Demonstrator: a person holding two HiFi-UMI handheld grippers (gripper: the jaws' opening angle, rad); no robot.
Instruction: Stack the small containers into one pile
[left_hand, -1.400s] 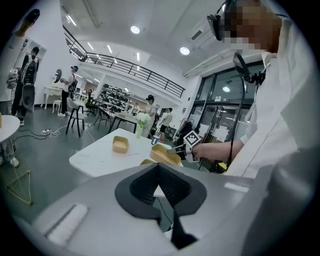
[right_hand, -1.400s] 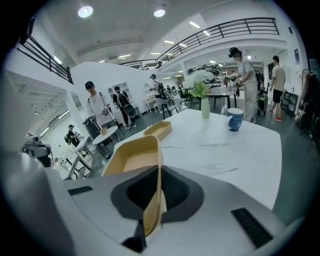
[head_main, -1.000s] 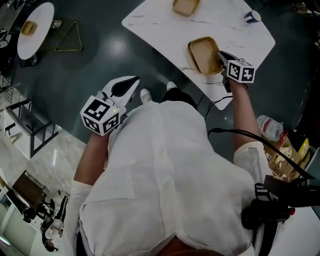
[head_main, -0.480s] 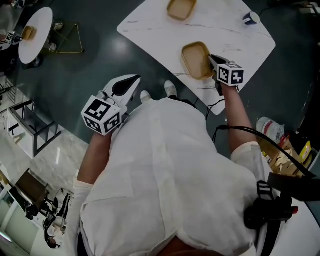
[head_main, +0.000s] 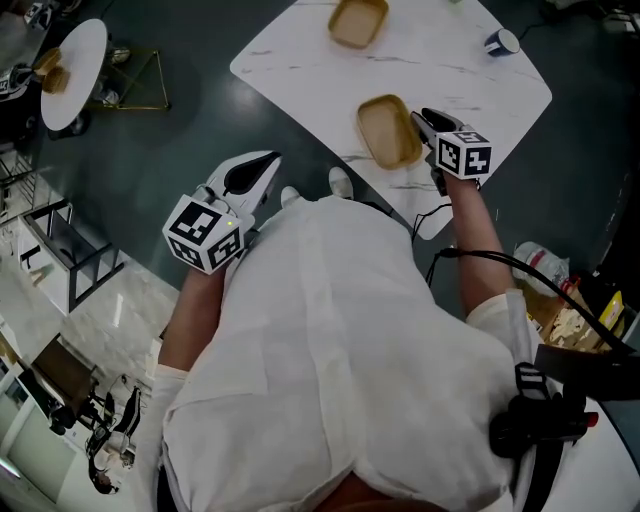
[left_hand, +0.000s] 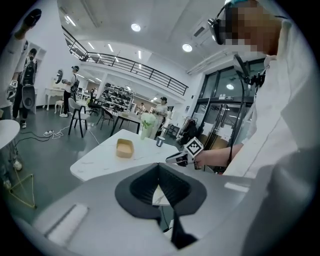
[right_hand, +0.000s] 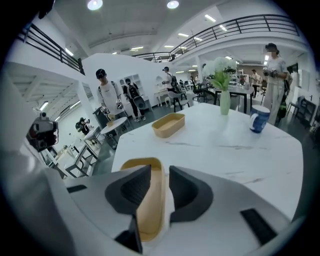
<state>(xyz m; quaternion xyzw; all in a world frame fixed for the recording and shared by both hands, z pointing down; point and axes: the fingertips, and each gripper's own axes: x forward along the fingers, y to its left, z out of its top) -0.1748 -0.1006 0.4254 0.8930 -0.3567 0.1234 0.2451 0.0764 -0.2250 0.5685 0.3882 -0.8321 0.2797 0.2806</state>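
Opening, the jaws of the right gripper (right_hand: 160, 172) (head_main: 421, 119) stand apart on either side of one long wall of a shallow tan rectangular container (right_hand: 151, 202) (head_main: 388, 130). The wall runs up the gap between the two dark pads, with a sliver of bare tabletop showing on its right side. This container sits flat near the near edge of a white marble-patterned table (right_hand: 225, 145) (head_main: 480, 80). The gripper reaches it from the right, and its marker cube (head_main: 465, 157) lies just off the table's near edge.

A second tan rectangular container (right_hand: 168, 124) (head_main: 358, 20) (left_hand: 124, 148) sits well apart from the first, on the far side of the same table. Neither container is stacked on the other. A blue-and-white mug (right_hand: 259, 119) (head_main: 500, 41) stands at the table's far right corner. A pale vase of flowers (right_hand: 225, 100) stands beyond the second container.

The jaws of the left gripper (left_hand: 159, 167) (head_main: 268, 160) meet at their tips with nothing between them. This gripper is held over the dark floor, left of the table and clear of it, its marker cube (head_main: 205, 232) toward the person's white shirt (head_main: 330, 370).
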